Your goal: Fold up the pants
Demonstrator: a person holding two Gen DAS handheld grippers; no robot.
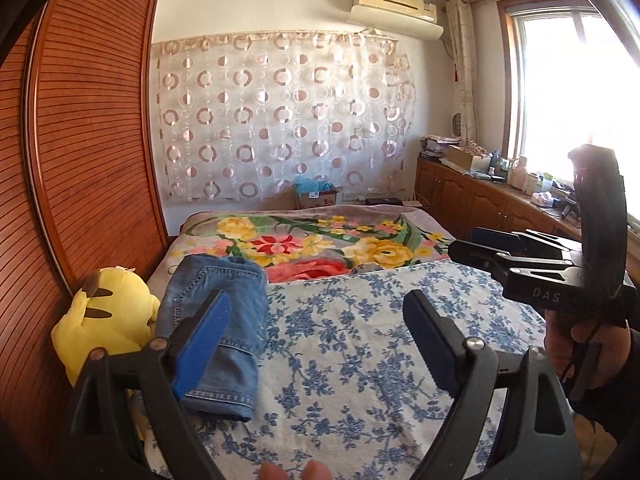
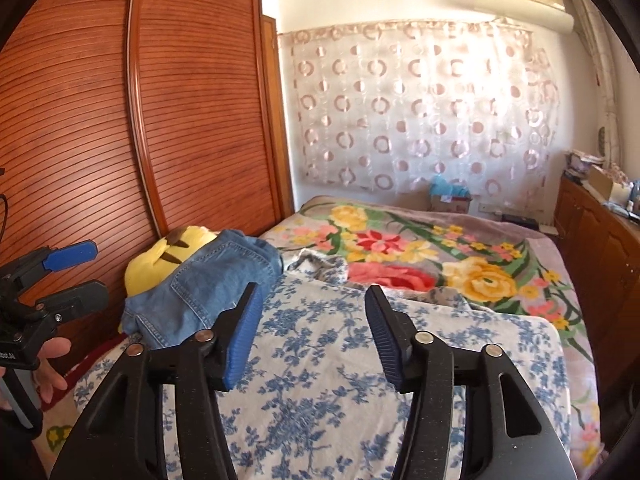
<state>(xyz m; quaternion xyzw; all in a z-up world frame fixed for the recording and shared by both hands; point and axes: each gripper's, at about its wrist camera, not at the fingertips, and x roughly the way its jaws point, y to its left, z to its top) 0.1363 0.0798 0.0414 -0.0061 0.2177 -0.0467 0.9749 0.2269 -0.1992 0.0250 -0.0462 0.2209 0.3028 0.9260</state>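
A: Where are the jeans [image 1: 218, 322]?

B: Folded into a compact bundle at the left edge of the bed, lying on the blue-flowered sheet [image 1: 360, 340]. A back pocket faces up and a stitched hem shows at the near end. In the left wrist view the left gripper's [image 1: 316, 344] near finger covers part of the bundle's near half.

A: Anything touching them?

B: The yellow plush toy [image 1: 106, 320] sits against their left side, between them and the slatted wardrobe [image 1: 80, 140]. From the right wrist view the bundle's far end overlaps the toy, so much of the toy is hidden.

A: And the claws?

B: Both stand apart, with nothing between the blue pads, only sheet behind them. The left gripper is spread wide. The right gripper [image 2: 314, 332] gapes less.

A: Do they see each other?

B: Yes. The right one shows at the right edge of the left view, held by a hand [image 1: 592, 352] that is partly cut off. Two fingertips poke in at the bottom of that frame.

A: Beyond the sheet?

B: A floral blanket [image 1: 320, 244] covers the far half of the bed, then a circle-patterned curtain [image 1: 280, 120]. The window [image 1: 572, 92] is blown out white; clutter on the cabinet under it is hard to make out.
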